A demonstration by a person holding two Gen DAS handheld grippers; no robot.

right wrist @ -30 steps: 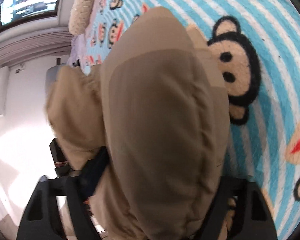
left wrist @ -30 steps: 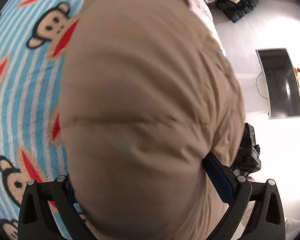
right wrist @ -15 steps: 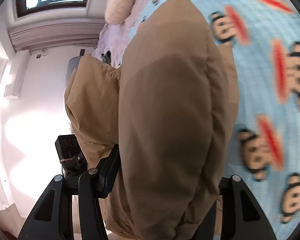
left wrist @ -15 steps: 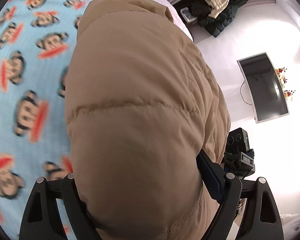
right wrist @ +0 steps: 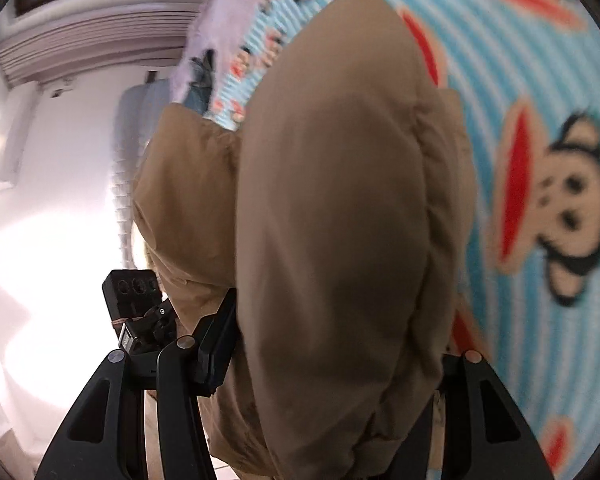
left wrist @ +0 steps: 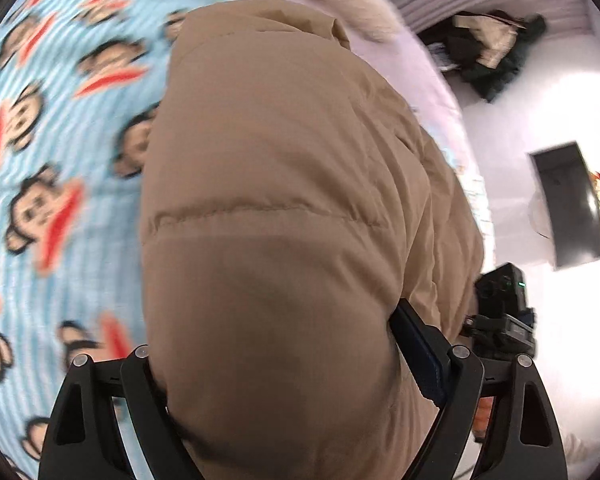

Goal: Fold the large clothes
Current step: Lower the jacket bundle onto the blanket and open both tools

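1. Both claws have carried the tan puffer jacket (left wrist: 276, 216) across the bed since a second ago: the monkey-print blanket (left wrist: 60, 152) streaks with blur, the pillow (left wrist: 340, 12) near the head of the bed has come into the left wrist view, and more blanket shows beyond the jacket's far end.
2. Left claw (left wrist: 300, 372): the jacket's padded bulk fills the gap between its fingers (left wrist: 424, 356), which press against the fabric at a wide spread, so it has hold of the jacket. Its jaws narrowed a little early in the last second.
3. Right claw (right wrist: 332, 360): it too clamps a thick fold of the jacket (right wrist: 340, 200), at a narrower spread than the left.
4. Between the two claws the jacket hangs bunched and raised over the blanket (right wrist: 540, 100), near the bed's side edge, with the pale floor (left wrist: 572, 320) beside it.
5. A dark heap of clothes (left wrist: 492, 52) lies on the floor past the bed's corner; a dark rectangular screen (left wrist: 572, 204) lies flat on the floor too.
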